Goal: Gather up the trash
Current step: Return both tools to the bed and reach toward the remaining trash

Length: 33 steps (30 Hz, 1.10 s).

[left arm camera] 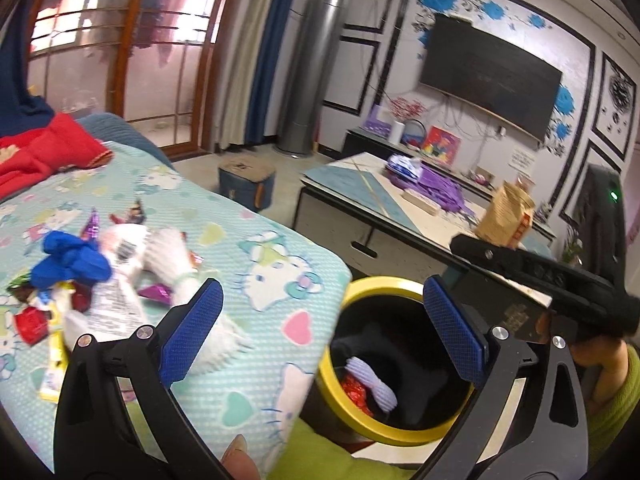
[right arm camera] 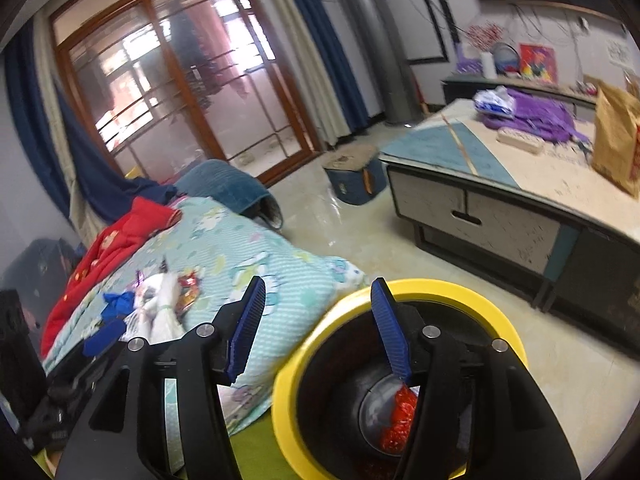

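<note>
A yellow-rimmed black trash bin (left arm camera: 362, 286) stands beside the bed; it also shows in the right wrist view (right arm camera: 436, 290). Inside lie a red wrapper (left arm camera: 355, 392) and a pale purple foam net (left arm camera: 374, 380); the red wrapper (right arm camera: 400, 424) shows from the right wrist too. A pile of trash (left arm camera: 88, 276) lies on the teal cartoon sheet (left arm camera: 256, 256): white paper, blue glove, red and purple wrappers. My left gripper (left arm camera: 322, 330) is open and empty over the bed edge and bin. My right gripper (right arm camera: 318, 326) is open and empty above the bin rim.
A coffee table (right arm camera: 500, 168) with a brown paper bag (right arm camera: 616, 140) and purple cloth (right arm camera: 536, 114) stands across the floor. A blue stool (right arm camera: 354, 178) sits near it. Red clothing (left arm camera: 44, 148) lies on the bed's far end.
</note>
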{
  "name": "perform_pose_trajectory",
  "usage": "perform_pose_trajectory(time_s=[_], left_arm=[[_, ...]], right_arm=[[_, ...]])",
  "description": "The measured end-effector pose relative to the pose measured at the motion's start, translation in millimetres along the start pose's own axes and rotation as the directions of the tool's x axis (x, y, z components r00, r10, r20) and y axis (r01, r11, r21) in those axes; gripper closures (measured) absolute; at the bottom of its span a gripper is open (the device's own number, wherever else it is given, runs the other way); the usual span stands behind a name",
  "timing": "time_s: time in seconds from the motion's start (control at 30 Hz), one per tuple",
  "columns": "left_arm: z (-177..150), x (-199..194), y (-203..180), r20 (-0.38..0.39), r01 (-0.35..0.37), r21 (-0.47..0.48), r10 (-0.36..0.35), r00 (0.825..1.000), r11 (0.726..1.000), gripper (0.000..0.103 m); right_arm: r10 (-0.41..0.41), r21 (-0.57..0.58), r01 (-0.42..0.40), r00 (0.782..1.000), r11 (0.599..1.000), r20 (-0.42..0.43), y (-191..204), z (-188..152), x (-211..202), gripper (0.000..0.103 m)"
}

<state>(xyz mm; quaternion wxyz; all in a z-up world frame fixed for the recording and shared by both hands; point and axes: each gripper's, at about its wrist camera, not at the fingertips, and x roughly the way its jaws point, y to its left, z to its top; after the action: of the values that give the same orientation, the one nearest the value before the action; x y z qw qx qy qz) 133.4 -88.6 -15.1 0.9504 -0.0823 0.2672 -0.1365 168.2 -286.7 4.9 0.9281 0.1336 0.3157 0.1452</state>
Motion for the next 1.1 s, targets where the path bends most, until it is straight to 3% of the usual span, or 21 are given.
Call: perform_pose_trajectory(time_s=[0.53, 1.1], left_arm=[[13.9, -35.9, 44.8, 0.103, -0.127, -0.067, 0.133, 0.986, 0.99, 0.011], [12.7, -55.0, 101.2, 0.107, -0.228, -0.164, 0.247, 0.963, 0.96, 0.011]], right_arm=[[0.087, -0.136, -0.089, 0.996, 0.987, -0.023, 65.9, -8.4, 4.8, 0.044], [0.154, -0.251, -0.185, 0.978, 0.95, -0.139, 137.2, -30.7, 41.5, 0.042]])
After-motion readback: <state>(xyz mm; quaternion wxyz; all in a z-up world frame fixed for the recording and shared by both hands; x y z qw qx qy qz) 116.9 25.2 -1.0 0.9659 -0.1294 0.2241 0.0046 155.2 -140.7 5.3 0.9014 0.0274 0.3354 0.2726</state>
